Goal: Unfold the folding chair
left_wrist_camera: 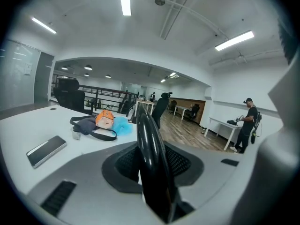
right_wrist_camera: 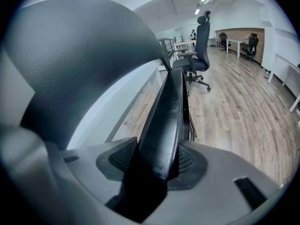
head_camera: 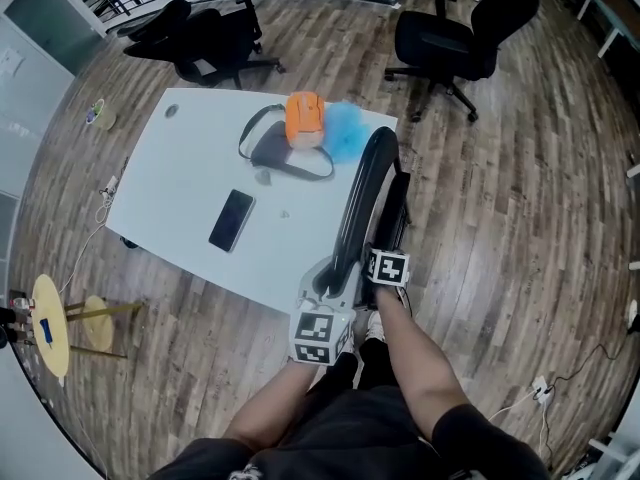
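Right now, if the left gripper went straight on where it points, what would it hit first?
The left gripper clamps the folding chair's frame, so that comes first; past it, probably the white table, though depth is unclear.

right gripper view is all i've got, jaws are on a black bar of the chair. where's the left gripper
Observer: The left gripper is shut on the chair's curved black tube, nearer the person than the right gripper.
Operator: is the chair open at all yet
Observer: No. In the head view it is folded flat, upright beside the white table's right edge.
Operator: anything on the table that could get knocked
Observer: A phone lies mid-table. At the far corner, by the chair's top, there is a dark bag with an orange thing and a blue fluffy thing.
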`<move>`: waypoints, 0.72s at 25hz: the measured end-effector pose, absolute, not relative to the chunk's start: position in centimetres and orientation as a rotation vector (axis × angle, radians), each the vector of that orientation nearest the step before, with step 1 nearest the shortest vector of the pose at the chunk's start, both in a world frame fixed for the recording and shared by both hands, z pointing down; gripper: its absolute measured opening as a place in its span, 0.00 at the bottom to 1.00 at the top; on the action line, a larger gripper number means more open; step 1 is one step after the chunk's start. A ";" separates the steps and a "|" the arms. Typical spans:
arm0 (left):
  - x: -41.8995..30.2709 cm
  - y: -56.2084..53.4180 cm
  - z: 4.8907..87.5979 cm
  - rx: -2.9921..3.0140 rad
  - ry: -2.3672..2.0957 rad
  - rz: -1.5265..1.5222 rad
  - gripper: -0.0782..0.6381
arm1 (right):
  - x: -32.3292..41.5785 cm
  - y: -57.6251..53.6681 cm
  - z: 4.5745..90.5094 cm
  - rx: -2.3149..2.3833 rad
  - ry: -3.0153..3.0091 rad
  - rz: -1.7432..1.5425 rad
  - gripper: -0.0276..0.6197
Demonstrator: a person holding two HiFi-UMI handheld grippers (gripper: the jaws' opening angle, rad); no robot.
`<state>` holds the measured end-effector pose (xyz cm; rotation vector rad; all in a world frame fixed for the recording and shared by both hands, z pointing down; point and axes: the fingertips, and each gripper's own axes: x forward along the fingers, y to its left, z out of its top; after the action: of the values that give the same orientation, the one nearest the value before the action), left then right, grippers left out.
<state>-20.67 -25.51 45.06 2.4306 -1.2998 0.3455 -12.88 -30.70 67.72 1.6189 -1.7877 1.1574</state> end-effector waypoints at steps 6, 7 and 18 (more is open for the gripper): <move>-20.4 -25.4 45.0 2.398 -1.257 0.319 0.27 | -10.8 -29.5 68.6 1.634 -1.783 1.192 0.36; -20.2 -25.3 44.9 2.398 -1.251 0.316 0.27 | -10.4 -29.4 68.4 1.639 -1.787 1.195 0.36; -20.0 -24.9 46.2 2.349 -1.204 0.308 0.27 | -2.1 -25.6 69.1 1.691 -1.849 1.302 0.36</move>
<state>-19.99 -24.89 46.22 2.3489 -1.2037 0.3081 -2.14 -25.59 69.12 1.6905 -1.8492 1.3017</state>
